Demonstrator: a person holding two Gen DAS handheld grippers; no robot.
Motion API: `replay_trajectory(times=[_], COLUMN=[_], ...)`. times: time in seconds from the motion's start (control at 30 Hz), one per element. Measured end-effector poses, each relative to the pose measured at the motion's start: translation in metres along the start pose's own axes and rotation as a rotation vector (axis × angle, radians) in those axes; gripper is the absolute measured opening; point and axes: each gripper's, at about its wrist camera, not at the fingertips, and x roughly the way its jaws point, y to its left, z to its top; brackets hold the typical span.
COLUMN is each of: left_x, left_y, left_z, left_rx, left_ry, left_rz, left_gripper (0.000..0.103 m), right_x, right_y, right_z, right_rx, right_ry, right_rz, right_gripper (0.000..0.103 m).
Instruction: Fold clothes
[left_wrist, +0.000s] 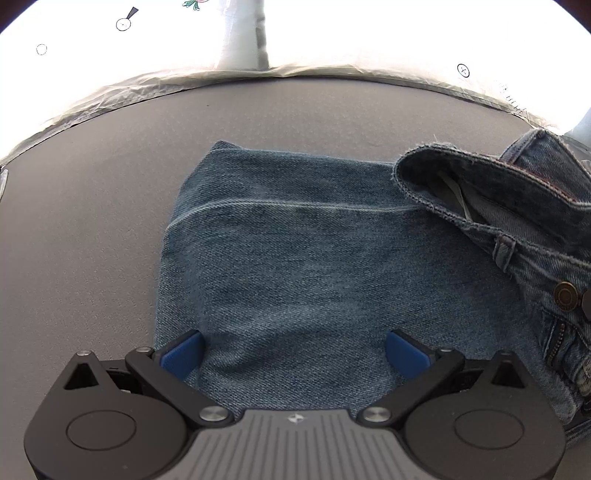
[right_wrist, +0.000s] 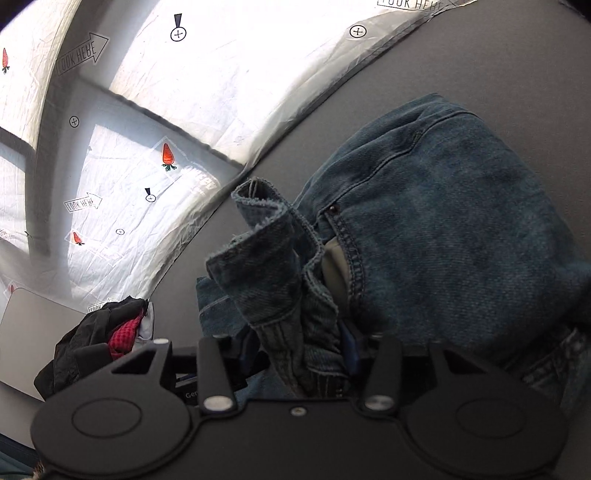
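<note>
Jeans (left_wrist: 288, 266) lay part-folded; right gripper (right_wrist: 306, 354) clamped the waistband at 3 o'clock, left gripper (left_wrist: 293, 354) wide, empty. Next: carry waistband over.

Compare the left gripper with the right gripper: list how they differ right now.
The left gripper stands wide open with both blue pads bare; the right gripper is shut on a bunched part of the jeans.
The left gripper hangs over flat, folded denim; the right gripper holds crumpled, raised denim.
Both point at the same jeans on the grey table.
</note>
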Motion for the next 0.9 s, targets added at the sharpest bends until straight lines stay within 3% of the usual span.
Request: replay_trajectory(times=[0.2,0.4,0.67,0.73,0.8,0.9], left_x=[-0.001,-0.019,-0.021,-0.022,-0.022,-0.025], left_y=[0.004,0.016,0.039,0.039,0.039,0.041], left_z=[0.008,-0.006,-0.032,-0.032,-0.031,-0.029], left_rx=[-0.014,0.003,-0.08,-0.054,-0.048,-0.043], left_ry=[0.078,0.081,0.103,0.109,0.123,0.14], left_rz=[0.001,0.049,-0.045,-0.056,-0.058,-0.06], left_gripper=[0.103,0.103,0.103,0.103,0.103,0.103], right_x=[-0.011,-0.02,0.0,0.009,0.027,0.031], right_y=[-0.004,0.01,0.033,0.035,0.024,0.02], right_z=[0.005,0.004,-0.02,-0.026,-0.036,-0.04], right_rx=[0.066,0.098,0.067,0.063,0.109,0.17], right_ry=[-0.016,-0.053,0.005,0.031,0.084,0.087], right_rz=[0.071,0.148,0.134,0.116,0.073,0.066], right_gripper=[0.042,0.042,0.04,0.039,0.034,0.034])
